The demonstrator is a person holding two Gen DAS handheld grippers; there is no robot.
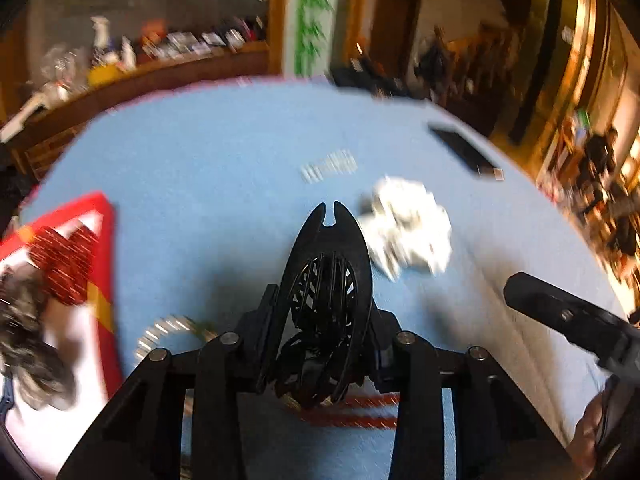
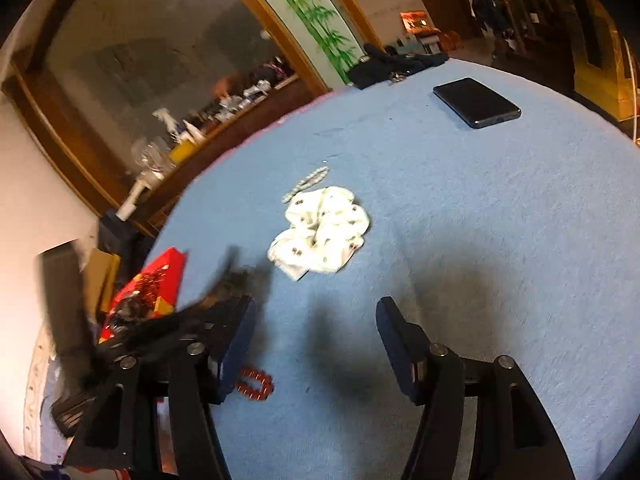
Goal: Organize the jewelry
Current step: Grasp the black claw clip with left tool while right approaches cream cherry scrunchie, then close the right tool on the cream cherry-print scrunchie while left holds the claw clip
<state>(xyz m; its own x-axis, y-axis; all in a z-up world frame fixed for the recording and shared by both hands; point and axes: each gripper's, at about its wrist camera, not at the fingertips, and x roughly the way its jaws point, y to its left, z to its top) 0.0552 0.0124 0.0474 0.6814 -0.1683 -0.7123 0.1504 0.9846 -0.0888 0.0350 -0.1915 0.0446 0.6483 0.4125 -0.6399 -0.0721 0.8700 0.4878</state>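
A: Surface? Go left to right.

B: Round table under a blue cloth (image 2: 480, 208), wooden cabinets and a bamboo-print panel (image 2: 316, 20) behind. Far left, a red box (image 1: 100, 264) at the table edge, something dark and fuzzy in it (too blurred to name). Near it a pale beaded bracelet (image 1: 160, 332), partly behind the left gripper.

A: Left gripper pose?

B: Left gripper (image 1: 332, 216) points forward over the cloth, fingers pressed together at the tips, clamped on a black claw hair clip (image 1: 324, 312). Left view is motion-smeared.

A: Middle?

B: Silver chain (image 2: 306, 184) lying flat, just beside a white patterned scrunchie (image 2: 320, 236). A red bead bracelet (image 2: 254, 384) sits near the right gripper's left finger, partly hidden by it.

A: Right gripper?

B: Right gripper (image 2: 316, 344) held low above the cloth, fingers wide apart, nothing between them. Its body is cut off at the frame edge in the left view.

A: Far right?

B: Black phone (image 2: 476, 102) flat on the cloth, well apart from the jewelry.
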